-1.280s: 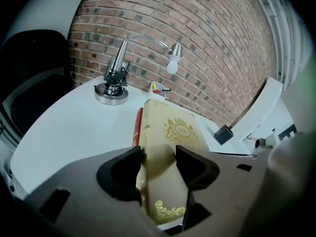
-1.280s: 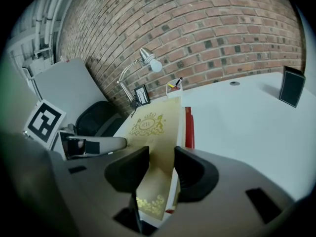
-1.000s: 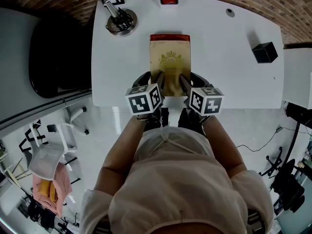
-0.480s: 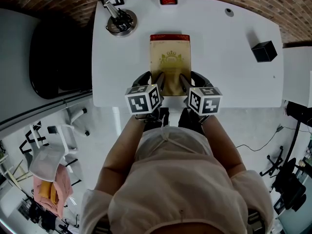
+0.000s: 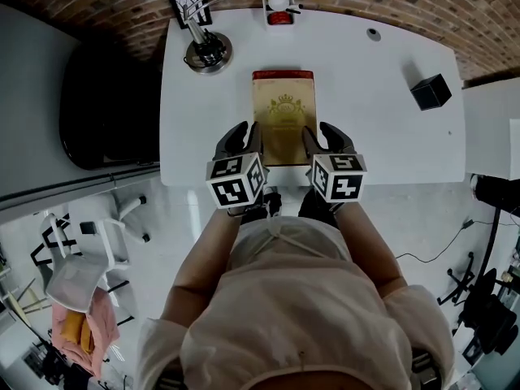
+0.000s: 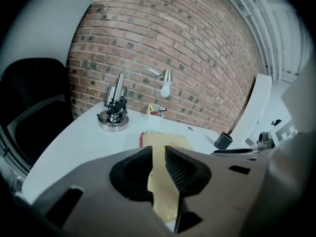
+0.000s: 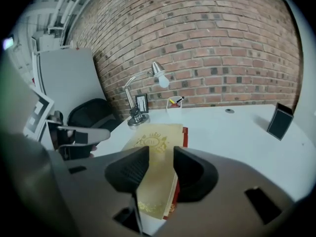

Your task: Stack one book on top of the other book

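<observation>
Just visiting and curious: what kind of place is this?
Probably an office or lab workspace: a white desk against a brick wall, with a desk lamp and a black office chair beside it.

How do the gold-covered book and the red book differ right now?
The gold-covered book lies on top, its crested cover fully showing. The red book lies underneath, with only an edge strip peeking out. Both lie flat, lined up, on the white table.
</observation>
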`<state>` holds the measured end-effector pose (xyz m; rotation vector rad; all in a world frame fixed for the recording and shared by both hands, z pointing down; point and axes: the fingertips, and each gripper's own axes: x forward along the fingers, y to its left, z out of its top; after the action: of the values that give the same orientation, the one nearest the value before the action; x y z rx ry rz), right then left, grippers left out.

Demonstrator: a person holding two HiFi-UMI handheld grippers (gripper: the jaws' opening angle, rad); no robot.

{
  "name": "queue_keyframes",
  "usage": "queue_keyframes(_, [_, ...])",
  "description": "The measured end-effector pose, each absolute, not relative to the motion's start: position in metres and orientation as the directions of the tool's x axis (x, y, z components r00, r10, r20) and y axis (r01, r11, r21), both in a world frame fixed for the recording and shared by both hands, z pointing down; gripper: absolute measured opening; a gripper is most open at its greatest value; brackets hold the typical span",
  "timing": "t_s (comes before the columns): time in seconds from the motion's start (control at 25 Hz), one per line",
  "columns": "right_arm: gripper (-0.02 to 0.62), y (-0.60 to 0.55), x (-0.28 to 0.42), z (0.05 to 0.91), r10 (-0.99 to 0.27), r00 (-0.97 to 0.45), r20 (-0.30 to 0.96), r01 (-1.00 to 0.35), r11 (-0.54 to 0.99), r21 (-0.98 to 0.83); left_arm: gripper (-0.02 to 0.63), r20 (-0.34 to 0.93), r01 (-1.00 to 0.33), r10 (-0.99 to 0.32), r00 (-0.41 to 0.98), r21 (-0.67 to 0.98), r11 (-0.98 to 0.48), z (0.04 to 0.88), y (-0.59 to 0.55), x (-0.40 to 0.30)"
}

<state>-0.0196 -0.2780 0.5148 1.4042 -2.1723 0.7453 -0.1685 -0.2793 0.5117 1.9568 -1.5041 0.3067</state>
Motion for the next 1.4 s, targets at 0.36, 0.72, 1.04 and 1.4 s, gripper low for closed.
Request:
queue_keyframes(0.36, [0.040,-0.278,-0.022,0.460,-0.781,-0.352,0.516,-0.930,0.356,-0.096,0.019,0.426,-0.883,-0.788,0.445,0.354,-0.307,0.460,-0.278,-0.157])
queue_keyframes(0.72, [0.032,-0.276,-0.027,0.372,-0.884,-0.368,0.288,-0.921,0.389,0.019,0.020,0.147,-0.850,-0.854,0.499,0.273,-0.450,0.354,-0.278,-0.154])
queue_keyframes(1.04, [0.029,-0.271,-0.013,0.331,-0.918,-0.366,0.154,-0.927,0.374,0.024,0.020,0.048,-0.880,-0.887,0.459,0.165,-0.446,0.314,-0.278,-0.166])
queue_keyframes(1.4, [0.028,-0.269,-0.011,0.332,-0.914,-0.368,0.171,-0.924,0.380,0.042,0.020,0.067,-0.893,-0.911,0.406,0.240,-0.381,0.321,-0.279,-0.186])
